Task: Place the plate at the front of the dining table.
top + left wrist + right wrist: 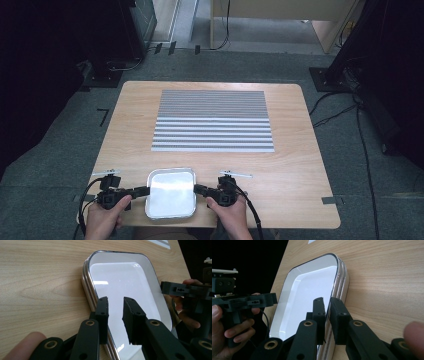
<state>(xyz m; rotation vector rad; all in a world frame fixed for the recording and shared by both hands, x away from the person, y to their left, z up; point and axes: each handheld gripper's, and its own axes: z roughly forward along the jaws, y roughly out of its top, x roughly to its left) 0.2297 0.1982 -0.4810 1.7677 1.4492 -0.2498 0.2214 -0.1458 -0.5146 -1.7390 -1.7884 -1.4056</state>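
A white tray (171,194) with a metal rim lies at the table's front edge, apparently the top of a small stack of like trays. My left gripper (146,190) reaches in at the tray's left rim. In the left gripper view its jaws (115,300) straddle the rim of the tray (120,272), with a gap showing between the pads. My right gripper (197,188) is at the right rim. In the right gripper view its jaws (327,300) are pinched on the edge of the tray (312,282). Each gripper view shows the opposite gripper across the tray, the right gripper (185,290) in one and the left gripper (249,301) in the other.
A grey and white striped mat (214,120) covers the far middle of the wooden table (295,165). Bare wood lies between the mat and the tray. Cables run over the dark floor to the right of the table.
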